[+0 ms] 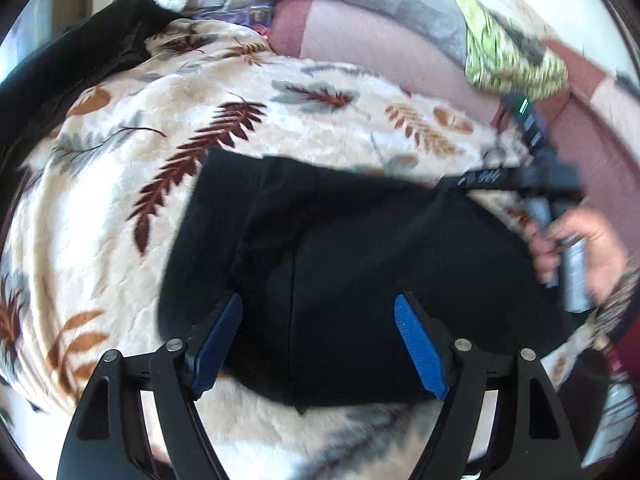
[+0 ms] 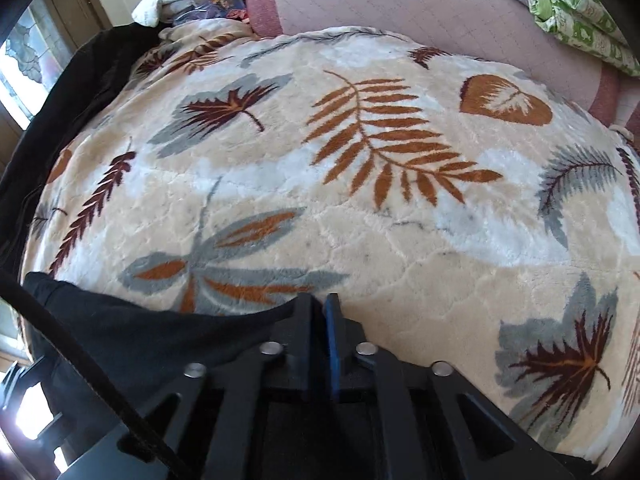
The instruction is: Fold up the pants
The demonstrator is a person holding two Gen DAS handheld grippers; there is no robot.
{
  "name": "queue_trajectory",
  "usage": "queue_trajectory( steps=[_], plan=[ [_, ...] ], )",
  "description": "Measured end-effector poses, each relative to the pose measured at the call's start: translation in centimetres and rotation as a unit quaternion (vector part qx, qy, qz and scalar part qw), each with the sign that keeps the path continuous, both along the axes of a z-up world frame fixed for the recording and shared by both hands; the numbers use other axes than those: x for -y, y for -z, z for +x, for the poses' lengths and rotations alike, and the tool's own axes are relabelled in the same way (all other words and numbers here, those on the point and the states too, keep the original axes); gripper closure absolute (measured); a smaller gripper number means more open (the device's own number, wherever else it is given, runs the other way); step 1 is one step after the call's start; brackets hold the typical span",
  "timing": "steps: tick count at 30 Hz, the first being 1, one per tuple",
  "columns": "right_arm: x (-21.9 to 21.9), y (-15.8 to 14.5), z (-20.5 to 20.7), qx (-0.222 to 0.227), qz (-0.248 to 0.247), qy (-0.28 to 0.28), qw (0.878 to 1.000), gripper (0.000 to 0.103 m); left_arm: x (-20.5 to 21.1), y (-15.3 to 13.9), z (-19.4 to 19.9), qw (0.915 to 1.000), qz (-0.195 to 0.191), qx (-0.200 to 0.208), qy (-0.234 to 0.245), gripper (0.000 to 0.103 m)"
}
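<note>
- Black pants (image 1: 340, 272): folded into a compact dark bundle, lying on the leaf-print blanket (image 1: 280, 120), near the middle of the left wrist view; one folded edge visible along the bundle's left side.
- Left tongs (image 1: 320, 340): released, blue pads (image 1: 420, 352) spread wide, hovering over the near part of the bundle; pants seen between the pads, neither pad pressing on the cloth.
- Right tongs (image 2: 320, 320): clenched almost fully, only a narrow slit between the black finger and the blue pad; edge of the black cloth (image 2: 160, 336) drawn up to the left finger, apparently pinched at the tips, though the contact itself hidden by the finger.
- Right hand (image 1: 580, 248): wrapped around the grip of the right tool, at the far right edge of the bundle in the left wrist view; patterned sleeve cuff (image 1: 616, 300) just beside it; outline blurred.
- Blanket: cream plush with brown, rust and grey leaves, covering the bed under the pants.
- Pink quilted cushion (image 2: 420, 0): along the blanket's far edge.
- Green patterned cloth (image 2: 580, 8): on the cushion's right end.
- Second black garment (image 1: 72, 60): heaped at the blanket's far left, well apart from the folded pants.
</note>
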State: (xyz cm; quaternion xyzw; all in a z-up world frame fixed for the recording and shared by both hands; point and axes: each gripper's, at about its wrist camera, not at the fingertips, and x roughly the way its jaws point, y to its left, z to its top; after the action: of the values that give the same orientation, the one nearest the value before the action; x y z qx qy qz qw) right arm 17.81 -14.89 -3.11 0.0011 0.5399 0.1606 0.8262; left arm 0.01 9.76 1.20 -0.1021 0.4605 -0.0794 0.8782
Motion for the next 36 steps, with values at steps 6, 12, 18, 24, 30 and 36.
queue_trajectory(
  steps=[6, 12, 18, 24, 30, 36],
  plan=[
    [3.0, -2.5, -1.2, 0.063, -0.008, 0.061, 0.996, 0.052, -4.2, -2.9, -0.7, 0.9979, -0.028, 0.013, -0.057, 0.025],
    [4.9, -5.1, -8.5, 0.084, 0.084, 0.041, 0.992, 0.052, -3.9, -3.8, 3.8, 0.9975, -0.063, 0.012, -0.029, 0.025],
    [3.5, -2.6, -14.6, 0.036, 0.138, -0.001, 0.990, 0.052, -2.7, 0.7, 10.3, 0.9974, -0.043, -0.047, -0.035, 0.025],
    [5.6, 0.1, -16.0, 0.010, 0.176, 0.046, 0.983, 0.052, -5.9, 3.7, 11.7, 0.9904, -0.101, -0.071, -0.063, 0.023],
    [6.1, 0.3, -16.1, 0.006, 0.193, 0.056, 0.980, 0.050, -10.2, 2.1, 11.1, 0.9807, -0.155, -0.054, -0.105, 0.023],
    [5.4, 0.3, -16.4, 0.030, 0.181, 0.045, 0.982, 0.042, -13.5, -1.2, 7.2, 0.9752, -0.152, -0.023, -0.159, 0.023]
  ],
)
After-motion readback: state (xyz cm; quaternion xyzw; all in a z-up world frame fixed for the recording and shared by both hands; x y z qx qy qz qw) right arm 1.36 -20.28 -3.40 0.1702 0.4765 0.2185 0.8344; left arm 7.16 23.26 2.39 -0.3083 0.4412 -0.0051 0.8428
